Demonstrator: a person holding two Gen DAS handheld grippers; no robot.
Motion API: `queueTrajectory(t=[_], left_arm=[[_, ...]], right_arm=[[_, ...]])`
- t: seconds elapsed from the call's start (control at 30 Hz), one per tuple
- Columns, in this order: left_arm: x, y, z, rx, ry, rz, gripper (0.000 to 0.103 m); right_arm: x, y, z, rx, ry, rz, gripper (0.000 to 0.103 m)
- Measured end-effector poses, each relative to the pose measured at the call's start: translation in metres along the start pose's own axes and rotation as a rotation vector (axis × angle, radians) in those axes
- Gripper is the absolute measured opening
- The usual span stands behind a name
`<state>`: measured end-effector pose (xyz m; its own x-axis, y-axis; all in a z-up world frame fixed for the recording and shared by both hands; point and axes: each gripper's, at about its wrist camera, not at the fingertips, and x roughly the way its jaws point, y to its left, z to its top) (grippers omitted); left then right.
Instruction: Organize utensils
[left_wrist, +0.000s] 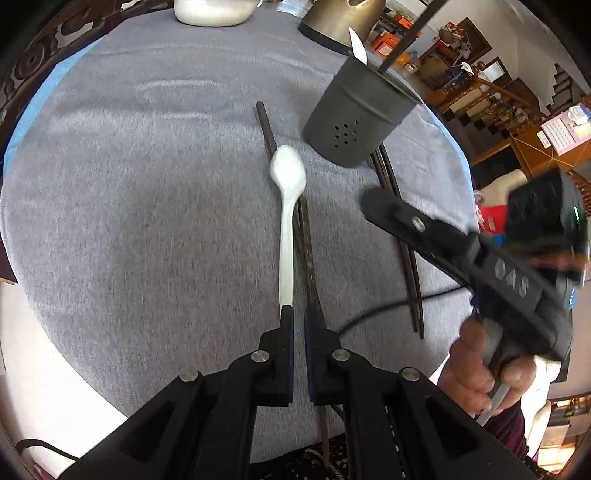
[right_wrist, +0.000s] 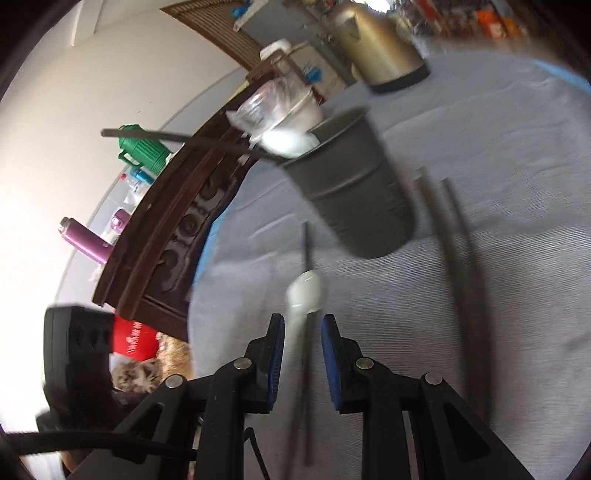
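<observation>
A white plastic spoon (left_wrist: 286, 206) lies on the grey tablecloth (left_wrist: 147, 184) beside a dark chopstick (left_wrist: 271, 136). My left gripper (left_wrist: 299, 317) is narrowly open just behind the spoon's handle end, holding nothing. A dark grey utensil holder (left_wrist: 360, 114) stands beyond, with a white spoon (left_wrist: 357, 46) and a chopstick (left_wrist: 408, 37) in it. More chopsticks (left_wrist: 402, 236) lie right of the holder. My right gripper (right_wrist: 302, 326) is open above the spoon (right_wrist: 304, 295), its fingers (left_wrist: 391, 212) seen hovering at the right.
A gold kettle (left_wrist: 338, 18) and a white bowl (left_wrist: 212, 13) stand at the table's far edge. A carved dark wood chair back (right_wrist: 173, 229) borders the table. A black cable (left_wrist: 388, 308) crosses the chopsticks. Room clutter lies beyond the table's right edge.
</observation>
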<state>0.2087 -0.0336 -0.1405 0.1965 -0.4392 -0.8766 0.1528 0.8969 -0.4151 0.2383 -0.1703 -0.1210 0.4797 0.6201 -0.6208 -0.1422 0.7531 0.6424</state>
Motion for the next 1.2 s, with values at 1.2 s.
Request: queueTrajectory(t=[1.2], left_arm=[[0.034, 0.02, 0.082, -0.033, 0.003, 0.158, 0.005]], right_arm=[[-0.002, -0.028, 0.001, 0.044, -0.035, -0.108, 0.008]])
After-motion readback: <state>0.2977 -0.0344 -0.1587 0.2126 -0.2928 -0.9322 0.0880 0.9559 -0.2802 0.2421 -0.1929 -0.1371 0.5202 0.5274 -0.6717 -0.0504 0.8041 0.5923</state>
